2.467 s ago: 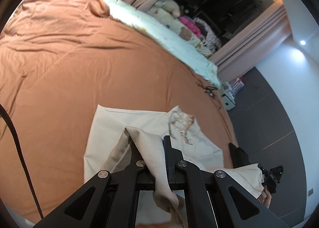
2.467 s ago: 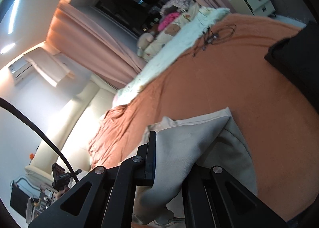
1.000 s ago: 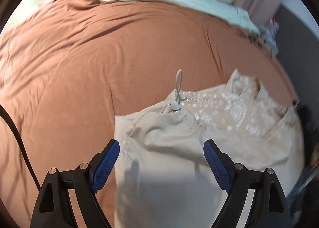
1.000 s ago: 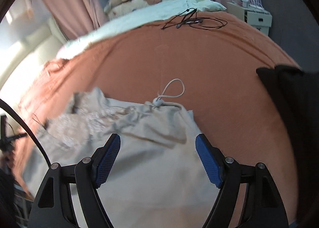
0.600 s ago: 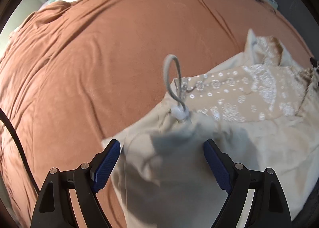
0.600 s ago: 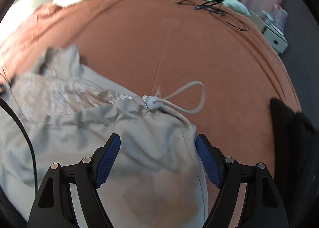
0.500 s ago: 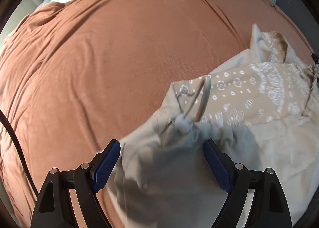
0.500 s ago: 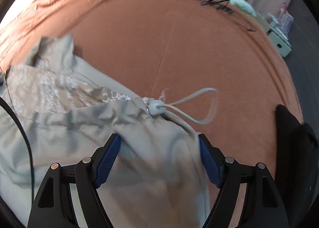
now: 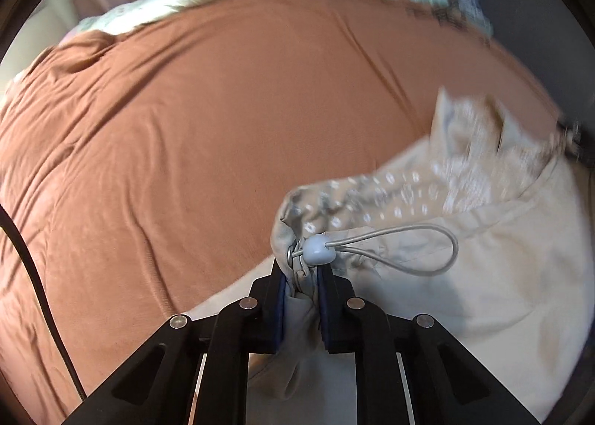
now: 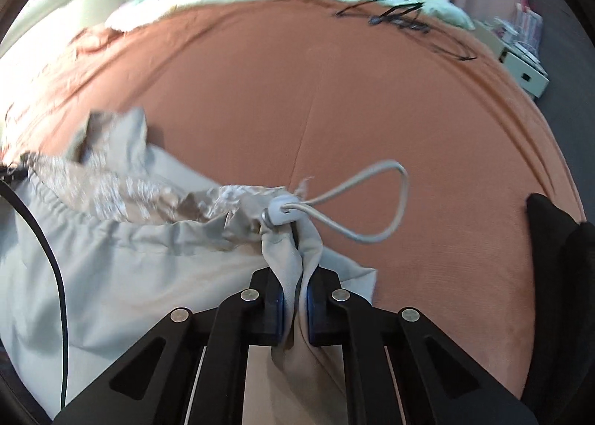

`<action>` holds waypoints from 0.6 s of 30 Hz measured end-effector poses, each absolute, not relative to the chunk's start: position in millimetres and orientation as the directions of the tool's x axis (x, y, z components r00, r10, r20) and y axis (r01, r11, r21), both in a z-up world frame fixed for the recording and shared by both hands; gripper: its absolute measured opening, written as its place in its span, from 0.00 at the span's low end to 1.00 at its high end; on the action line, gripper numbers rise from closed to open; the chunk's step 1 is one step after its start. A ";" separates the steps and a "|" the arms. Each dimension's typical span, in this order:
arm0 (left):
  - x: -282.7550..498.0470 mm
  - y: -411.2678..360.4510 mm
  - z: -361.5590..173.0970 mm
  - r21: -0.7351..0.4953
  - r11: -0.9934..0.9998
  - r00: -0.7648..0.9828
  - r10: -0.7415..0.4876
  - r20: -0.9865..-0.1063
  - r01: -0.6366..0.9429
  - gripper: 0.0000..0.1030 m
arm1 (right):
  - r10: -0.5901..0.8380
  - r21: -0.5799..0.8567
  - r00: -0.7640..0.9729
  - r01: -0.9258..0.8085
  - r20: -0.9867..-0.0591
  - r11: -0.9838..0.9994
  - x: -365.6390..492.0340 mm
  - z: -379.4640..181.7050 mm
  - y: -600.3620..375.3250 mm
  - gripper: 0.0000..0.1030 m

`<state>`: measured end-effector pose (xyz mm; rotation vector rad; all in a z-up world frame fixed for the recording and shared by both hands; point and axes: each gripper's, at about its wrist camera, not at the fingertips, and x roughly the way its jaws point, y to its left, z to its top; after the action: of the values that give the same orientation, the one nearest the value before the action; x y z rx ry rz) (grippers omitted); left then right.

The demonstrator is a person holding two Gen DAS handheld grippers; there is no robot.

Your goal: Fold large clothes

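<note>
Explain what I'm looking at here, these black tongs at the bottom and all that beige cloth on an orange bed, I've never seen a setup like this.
No robot here: a person holds a two-finger clamp in each hand, and each clamp carries a wide-angle camera looking forward along its fingers. That is why each picture is round and bulging.

One picture is from the left gripper, the other from the right gripper. Both are squeezed shut on a bunched edge of the same beige garment, each right beside a drawstring toggle with an elastic cord loop. The garment's patterned lining shows along the edge.

The garment lies on an orange-brown bedsheet. A thin black cable lies farther back, and something black sits at the bed's right edge. The pictures are blurred by motion.
</note>
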<state>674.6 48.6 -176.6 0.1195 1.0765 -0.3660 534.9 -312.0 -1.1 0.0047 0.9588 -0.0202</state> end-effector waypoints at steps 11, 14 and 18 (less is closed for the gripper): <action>694.2 46.8 -185.2 -0.127 0.968 0.451 -0.215 -0.866 0.216 0.15 | -0.081 -0.007 0.551 0.134 -0.830 0.991 537.5 -30.0 -311.7 0.04; 702.0 46.5 -208.5 -0.123 0.977 0.408 -0.186 -0.894 0.176 0.16 | -0.096 -0.021 0.529 0.146 -0.843 0.989 547.2 -43.8 -308.9 0.06; 711.0 48.6 -218.5 -0.155 0.980 0.392 -0.193 -0.899 0.127 0.26 | -0.089 0.011 0.525 0.185 -0.846 0.983 549.5 -40.7 -313.5 0.11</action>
<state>711.0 48.6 -218.5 -0.0645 1.1501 -0.2031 549.5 -313.5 -40.7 0.1043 1.0048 -0.1643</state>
